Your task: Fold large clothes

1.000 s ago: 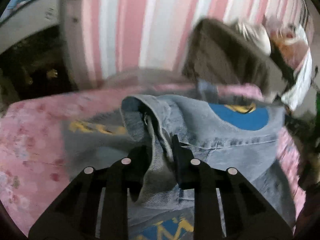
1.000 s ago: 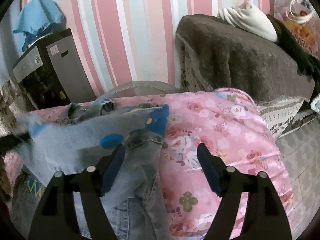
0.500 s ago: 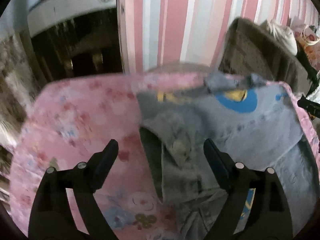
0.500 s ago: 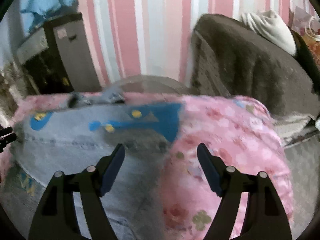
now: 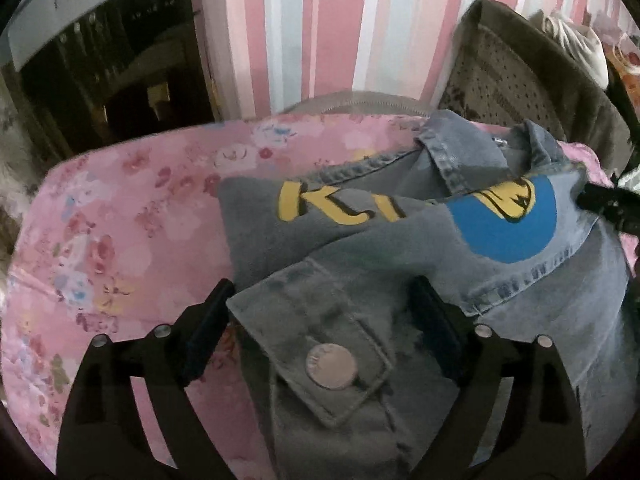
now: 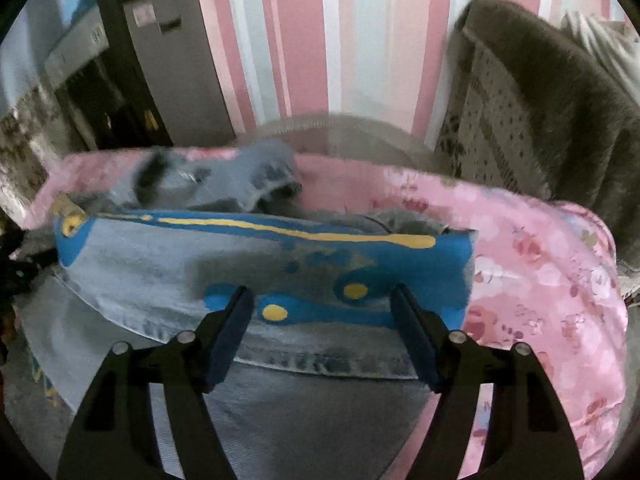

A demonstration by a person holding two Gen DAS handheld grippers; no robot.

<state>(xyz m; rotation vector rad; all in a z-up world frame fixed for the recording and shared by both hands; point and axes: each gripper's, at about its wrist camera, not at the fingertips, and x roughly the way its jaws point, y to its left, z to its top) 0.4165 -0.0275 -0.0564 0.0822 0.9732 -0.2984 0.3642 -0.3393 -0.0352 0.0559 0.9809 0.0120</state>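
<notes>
Denim fills most of the pink floral cover (image 5: pixel 120 248): the jacket (image 5: pixel 520 320) lies spread toward its right side, collar (image 5: pixel 460 152) near the far edge. A cuff (image 5: pixel 320 344) with a metal button (image 5: pixel 330 365) sits between the left gripper (image 5: pixel 320 320) jaws, which are opening and not pressing it. The right gripper (image 6: pixel 322 320) hangs over the blue print (image 6: pixel 420 272), jaws spread, unpressed, closing slightly.

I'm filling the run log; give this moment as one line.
left claw: opening, over cuff | right claw: closing, nothing gripped | denim jacket: on pink cover
</notes>
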